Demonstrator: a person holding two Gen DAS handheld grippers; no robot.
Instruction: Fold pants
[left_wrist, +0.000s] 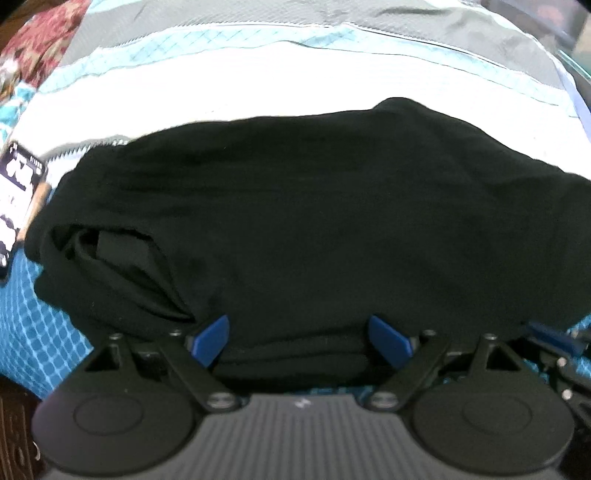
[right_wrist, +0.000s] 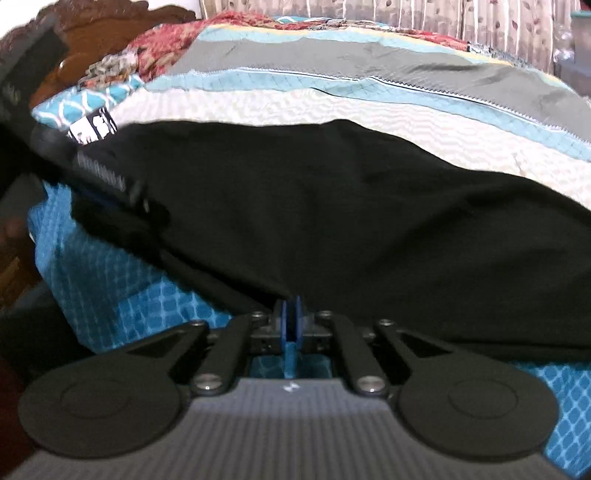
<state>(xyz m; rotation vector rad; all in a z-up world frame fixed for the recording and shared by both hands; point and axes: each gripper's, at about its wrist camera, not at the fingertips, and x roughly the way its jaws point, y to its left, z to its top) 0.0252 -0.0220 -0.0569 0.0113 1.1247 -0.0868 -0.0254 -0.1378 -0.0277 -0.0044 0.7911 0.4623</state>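
Black pants (left_wrist: 295, 221) lie folded in a thick bundle across the bed, with loose layers showing at their left end. My left gripper (left_wrist: 301, 338) is open wide, and the bundle's near edge lies between its blue pads (left_wrist: 212, 339). In the right wrist view the pants (right_wrist: 332, 221) fill the middle. My right gripper (right_wrist: 291, 310) has its jaws almost together, with only a thin slit, and its tips pinch the near hem. The left gripper's black body (right_wrist: 99, 173) shows at the pants' left end. Part of the right gripper (left_wrist: 554, 343) shows at the lower right.
The bed has a blue checked spread (right_wrist: 129, 295), then white, turquoise and grey bands (left_wrist: 295, 66) beyond the pants. A black-and-white printed item (left_wrist: 18, 192) lies at the left. A floral blanket (left_wrist: 40, 40), a wooden headboard (right_wrist: 92, 37) and curtains (right_wrist: 443, 18) stand behind.
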